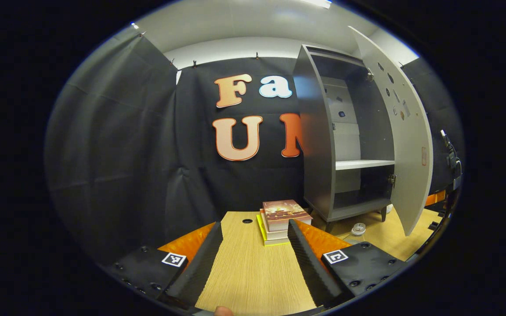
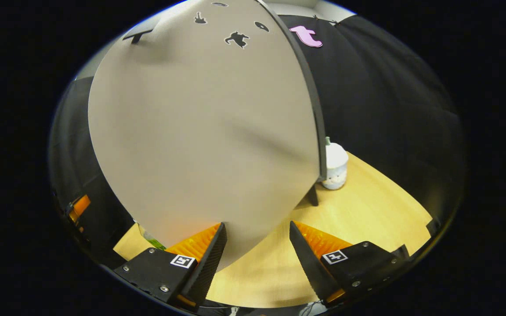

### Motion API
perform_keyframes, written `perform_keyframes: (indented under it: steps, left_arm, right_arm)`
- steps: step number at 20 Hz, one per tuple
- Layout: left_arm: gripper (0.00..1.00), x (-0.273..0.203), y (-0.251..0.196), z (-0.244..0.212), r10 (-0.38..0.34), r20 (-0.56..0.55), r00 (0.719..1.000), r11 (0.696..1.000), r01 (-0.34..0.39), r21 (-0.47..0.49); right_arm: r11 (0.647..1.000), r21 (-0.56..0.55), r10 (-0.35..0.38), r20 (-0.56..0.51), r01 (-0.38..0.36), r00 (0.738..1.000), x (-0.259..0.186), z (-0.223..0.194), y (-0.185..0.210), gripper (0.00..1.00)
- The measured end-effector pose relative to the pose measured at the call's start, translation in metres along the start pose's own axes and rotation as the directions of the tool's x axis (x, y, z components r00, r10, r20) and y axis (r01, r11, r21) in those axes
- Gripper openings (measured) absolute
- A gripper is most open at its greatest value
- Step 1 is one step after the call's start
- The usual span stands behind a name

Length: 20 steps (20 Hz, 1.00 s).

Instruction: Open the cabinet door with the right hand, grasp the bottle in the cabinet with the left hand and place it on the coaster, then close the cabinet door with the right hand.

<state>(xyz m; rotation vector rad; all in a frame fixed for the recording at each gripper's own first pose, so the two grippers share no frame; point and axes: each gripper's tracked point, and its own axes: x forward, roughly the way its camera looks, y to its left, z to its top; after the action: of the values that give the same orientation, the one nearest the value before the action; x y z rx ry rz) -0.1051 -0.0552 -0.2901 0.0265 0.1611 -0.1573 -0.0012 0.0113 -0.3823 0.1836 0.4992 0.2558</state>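
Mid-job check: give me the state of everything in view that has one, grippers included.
cabinet door: swung wide open.
cabinet: open, shelves bare.
bottle: out of the cabinet, upright on the table near the cabinet's foot.
stack of books: closed, lying flat.
left gripper: open, empty.
right gripper: open, empty, close to the door's outer face.

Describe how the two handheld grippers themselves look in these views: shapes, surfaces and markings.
Each gripper, left gripper and right gripper, has two long wedge-shaped fingers with ribbed inner faces. They sit on black blocks fastened with screws. Every block carries a small square black-and-white marker. No cables or sleeves are visible.
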Motion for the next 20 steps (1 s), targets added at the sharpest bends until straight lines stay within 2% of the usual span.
perform_keyframes:
  steps: [4,5,6,9,10,11,15,20]
  left_arm:
    - [0.98,0.014,0.013,-0.008,0.004,-0.013,1.0,1.0,-0.004,-0.011]
    - [0.97,0.016,0.017,-0.009,0.007,-0.016,1.0,1.0,-0.007,-0.012]
    - [0.98,0.018,0.021,-0.012,0.012,-0.02,1.0,1.0,-0.013,-0.015]
    - [0.99,0.022,0.034,-0.015,0.038,-0.025,0.999,0.999,-0.039,-0.022]
    - [0.97,0.023,0.039,-0.015,0.05,-0.023,0.999,0.999,-0.05,-0.021]
    - [0.99,0.023,0.045,-0.012,0.061,-0.017,0.998,0.998,-0.061,-0.017]
    - [0.97,0.025,0.056,-0.005,0.1,0.014,0.995,0.995,-0.1,0.005]
    - [0.97,0.032,0.053,-0.009,0.093,0.012,0.996,0.996,-0.093,0.009]
  right_arm:
    - [0.999,0.019,0.036,0.024,-0.036,0.999,0.016,0.017,0.016,0.93]
    - [0.999,0.016,0.039,0.024,-0.039,0.999,0.019,0.018,0.021,1.0]
    - [0.999,0.011,0.038,0.027,-0.039,0.999,0.022,0.019,0.024,0.93]
    - [1.0,-0.016,0.018,0.047,-0.017,0.999,0.029,0.027,0.028,0.93]
    - [1.0,-0.021,0.012,0.053,-0.011,0.999,0.031,0.03,0.028,0.93]
    - [1.0,-0.022,0.01,0.05,-0.009,0.999,0.033,0.029,0.029,0.93]
    - [1.0,-0.008,0.009,0.049,-0.009,0.999,0.042,0.031,0.03,0.93]
    - [0.999,-0.043,-0.009,0.06,0.011,0.998,0.056,0.036,0.027,0.93]
